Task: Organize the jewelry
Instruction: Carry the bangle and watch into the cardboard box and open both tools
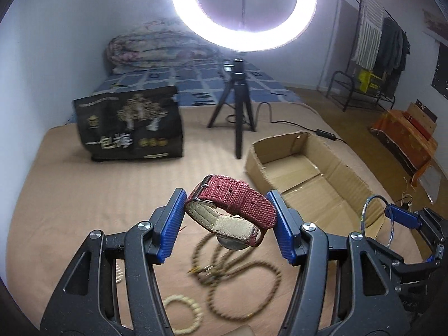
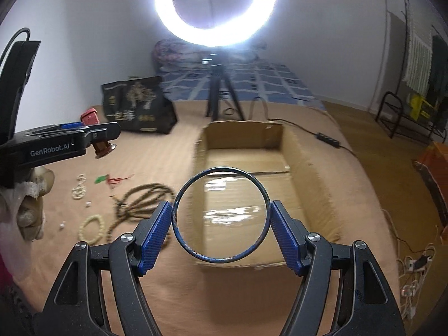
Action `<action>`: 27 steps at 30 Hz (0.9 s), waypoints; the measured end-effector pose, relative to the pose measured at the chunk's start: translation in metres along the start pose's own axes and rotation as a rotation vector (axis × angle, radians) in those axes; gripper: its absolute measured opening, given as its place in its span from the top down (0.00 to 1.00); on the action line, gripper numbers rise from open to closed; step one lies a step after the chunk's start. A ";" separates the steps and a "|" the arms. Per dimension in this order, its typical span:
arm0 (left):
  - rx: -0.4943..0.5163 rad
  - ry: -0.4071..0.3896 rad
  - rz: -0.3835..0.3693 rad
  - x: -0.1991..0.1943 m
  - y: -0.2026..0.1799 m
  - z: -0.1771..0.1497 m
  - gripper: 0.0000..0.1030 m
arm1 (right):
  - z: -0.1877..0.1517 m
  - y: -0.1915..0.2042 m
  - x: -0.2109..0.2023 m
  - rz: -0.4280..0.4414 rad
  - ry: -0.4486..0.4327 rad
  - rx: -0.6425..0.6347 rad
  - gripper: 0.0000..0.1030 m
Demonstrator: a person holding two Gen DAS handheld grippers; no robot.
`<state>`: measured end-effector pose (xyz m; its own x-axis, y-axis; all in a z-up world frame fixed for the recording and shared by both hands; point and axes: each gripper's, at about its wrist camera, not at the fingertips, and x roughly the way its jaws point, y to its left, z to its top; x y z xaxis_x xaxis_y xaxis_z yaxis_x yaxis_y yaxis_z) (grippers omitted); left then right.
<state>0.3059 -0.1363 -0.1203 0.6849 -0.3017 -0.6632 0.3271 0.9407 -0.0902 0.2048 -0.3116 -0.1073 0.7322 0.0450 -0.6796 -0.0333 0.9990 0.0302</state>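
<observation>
My left gripper (image 1: 226, 218) is shut on a watch with a dark red woven strap (image 1: 232, 201), held in the air above the tan bed cover. From the right wrist view the same watch (image 2: 102, 148) shows at the left, under the left gripper's black body. My right gripper (image 2: 221, 219) is shut on a thin dark blue bangle (image 2: 176, 215), held upright above the near end of an open cardboard box (image 2: 305, 173). In the left wrist view the bangle (image 1: 364, 210) and right gripper appear at the right edge, near the box (image 1: 347, 179).
Loose on the cover lie a long brown bead necklace (image 1: 240, 277), a cream bead bracelet (image 1: 183, 299), small pearl pieces (image 2: 78, 187) and a red-green trinket (image 2: 112, 179). A black bag (image 1: 131, 128) and a ring light's tripod (image 1: 238, 112) stand behind. A cable (image 2: 327, 137) runs beside the box.
</observation>
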 end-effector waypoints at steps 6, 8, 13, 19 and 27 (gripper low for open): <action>0.028 0.004 -0.034 0.026 -0.039 0.019 0.40 | -0.001 -0.029 0.008 -0.036 0.027 0.033 0.31; 0.037 0.006 -0.044 0.032 -0.049 0.022 0.40 | 0.000 -0.035 0.011 -0.041 0.033 0.039 0.31; 0.043 0.031 -0.069 0.051 -0.072 0.026 0.40 | 0.001 -0.044 0.019 -0.038 0.054 0.053 0.31; 0.048 0.058 -0.084 0.065 -0.086 0.023 0.40 | 0.001 -0.048 0.027 -0.028 0.079 0.061 0.31; 0.018 0.032 -0.064 0.061 -0.078 0.029 0.10 | 0.001 -0.039 0.027 -0.065 0.099 0.007 0.22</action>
<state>0.3414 -0.2326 -0.1320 0.6414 -0.3559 -0.6797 0.3814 0.9166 -0.1201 0.2262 -0.3494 -0.1258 0.6621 -0.0202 -0.7492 0.0173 0.9998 -0.0116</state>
